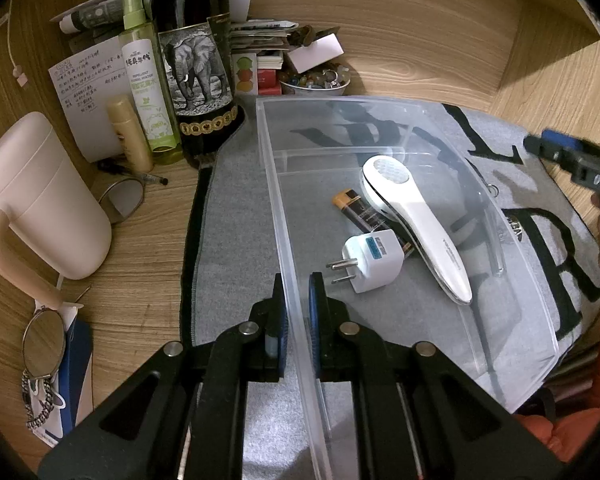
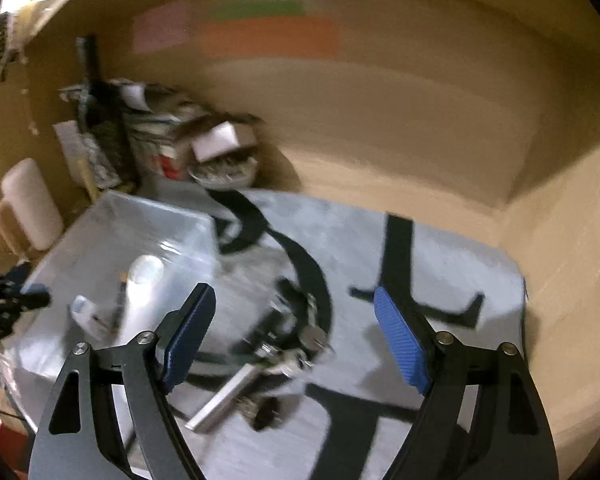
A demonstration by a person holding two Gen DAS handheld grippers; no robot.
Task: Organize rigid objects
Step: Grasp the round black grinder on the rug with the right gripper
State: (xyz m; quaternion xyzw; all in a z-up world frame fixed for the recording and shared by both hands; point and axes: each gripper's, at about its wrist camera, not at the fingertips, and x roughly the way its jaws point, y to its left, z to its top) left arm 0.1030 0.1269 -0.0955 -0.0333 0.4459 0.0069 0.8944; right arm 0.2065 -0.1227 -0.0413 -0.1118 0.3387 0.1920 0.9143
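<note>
Left wrist view: I had the left gripper (image 1: 298, 312) pinching the clear bin's (image 1: 272, 200) near wall, plug (image 1: 374, 260) inside. My right gripper (image 2: 300, 340) hung spread above the keys (image 2: 288, 356) on the desk mat (image 2: 440, 248).

Home desk, cluttered.
Wooden desk (image 1: 420, 32) holds wine bottle (image 1: 194, 52), handwritten note (image 1: 86, 84), spray bottle (image 1: 146, 80), mug (image 1: 44, 196).

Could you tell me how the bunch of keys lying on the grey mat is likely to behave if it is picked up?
The bunch of keys looks like loose metal pieces on a ring, so it would probably dangle and swing. The smooth silver bar may slip between pads. Blur hides finer detail.
</note>
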